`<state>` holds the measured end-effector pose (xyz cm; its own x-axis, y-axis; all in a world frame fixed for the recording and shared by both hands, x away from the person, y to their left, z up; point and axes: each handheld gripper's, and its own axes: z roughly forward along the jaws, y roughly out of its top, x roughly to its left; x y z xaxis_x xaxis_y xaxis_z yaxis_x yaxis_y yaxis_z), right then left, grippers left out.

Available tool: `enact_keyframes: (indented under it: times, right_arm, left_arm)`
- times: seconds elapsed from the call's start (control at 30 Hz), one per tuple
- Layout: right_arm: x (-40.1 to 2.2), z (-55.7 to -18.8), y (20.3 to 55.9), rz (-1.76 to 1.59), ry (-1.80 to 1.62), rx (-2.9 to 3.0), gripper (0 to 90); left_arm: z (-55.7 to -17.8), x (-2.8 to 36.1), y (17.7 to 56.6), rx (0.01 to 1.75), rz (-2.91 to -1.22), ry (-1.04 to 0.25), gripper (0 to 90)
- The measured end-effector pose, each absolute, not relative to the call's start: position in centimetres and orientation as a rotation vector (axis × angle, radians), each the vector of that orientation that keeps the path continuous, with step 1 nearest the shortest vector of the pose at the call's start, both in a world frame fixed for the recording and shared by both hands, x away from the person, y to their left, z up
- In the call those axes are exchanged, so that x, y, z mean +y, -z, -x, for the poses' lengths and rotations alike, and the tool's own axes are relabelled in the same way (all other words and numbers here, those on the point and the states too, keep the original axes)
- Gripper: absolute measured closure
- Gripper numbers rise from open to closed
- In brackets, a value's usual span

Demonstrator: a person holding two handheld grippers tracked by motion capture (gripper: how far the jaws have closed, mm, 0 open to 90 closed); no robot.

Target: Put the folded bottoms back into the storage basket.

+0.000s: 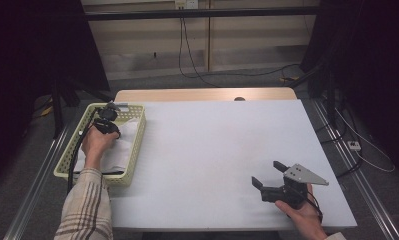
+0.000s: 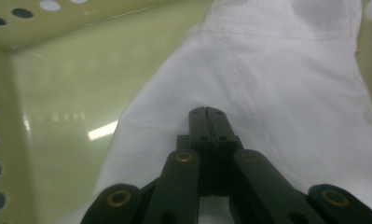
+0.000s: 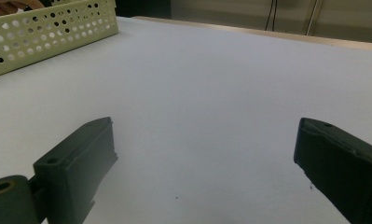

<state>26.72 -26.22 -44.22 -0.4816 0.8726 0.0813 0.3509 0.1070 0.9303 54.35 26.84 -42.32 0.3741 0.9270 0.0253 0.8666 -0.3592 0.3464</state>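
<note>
A white cloth (image 1: 123, 146) lies in a pale green perforated basket (image 1: 137, 145) at the table's left side. My left gripper (image 1: 108, 122) reaches down into the basket, held by a hand in a plaid sleeve. In the left gripper view its jaws (image 2: 205, 112) are shut together, with the tips against the white cloth (image 2: 291, 93) beside the basket's floor (image 2: 58, 116); whether any fabric is pinched between them I cannot tell. My right gripper (image 1: 268, 174) rests near the table's front right, open, with nothing between its fingers (image 3: 205, 123).
The table is covered by a white sheet (image 1: 222, 145), with a wooden edge (image 1: 202, 94) at the back. The basket (image 3: 44, 32) appears far left in the right gripper view. Cables and dark stands sit on the floor around the table.
</note>
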Motion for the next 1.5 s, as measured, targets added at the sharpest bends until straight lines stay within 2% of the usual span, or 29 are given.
enact_keyframes:
  times: [0.23, 0.47, 0.57, 0.9, 1.17, 1.27, 1.5]
  right_arm:
    - [-26.2, -26.8, 44.3, -1.191, -1.363, 1.892, 5.5]
    - [-26.2, -26.9, 44.3, -1.193, -1.362, 1.896, 5.4]
    - [-26.2, -26.9, 44.3, -1.196, -1.361, 1.898, 5.4]
    - [-26.3, -26.9, 44.3, -1.199, -1.358, 1.894, 5.5]
    - [-26.4, -26.8, 44.3, -1.209, -1.360, 1.886, 5.6]
    - [-26.3, -26.8, 44.3, -1.204, -1.359, 1.890, 5.6]
    - [-26.3, -26.9, 44.4, -1.207, -1.354, 1.891, 5.6]
  left_arm:
    - [-55.3, 26.6, 42.5, 1.505, -2.325, -0.279, 90.0]
    - [-55.7, 26.3, 43.0, 1.404, -2.297, -0.346, 90.0]
    - [-55.8, 26.7, 43.0, 1.396, -2.257, -0.306, 90.0]
    - [-55.8, 30.3, 42.0, 1.591, -2.147, -0.431, 90.0]
    - [-54.8, 30.7, 42.2, 1.628, -2.203, -0.461, 90.0]
    - [-54.5, 31.0, 42.4, 1.634, -2.271, -0.422, 90.0]
    - [-53.6, 31.6, 42.0, 1.661, -2.252, -0.368, 90.0]
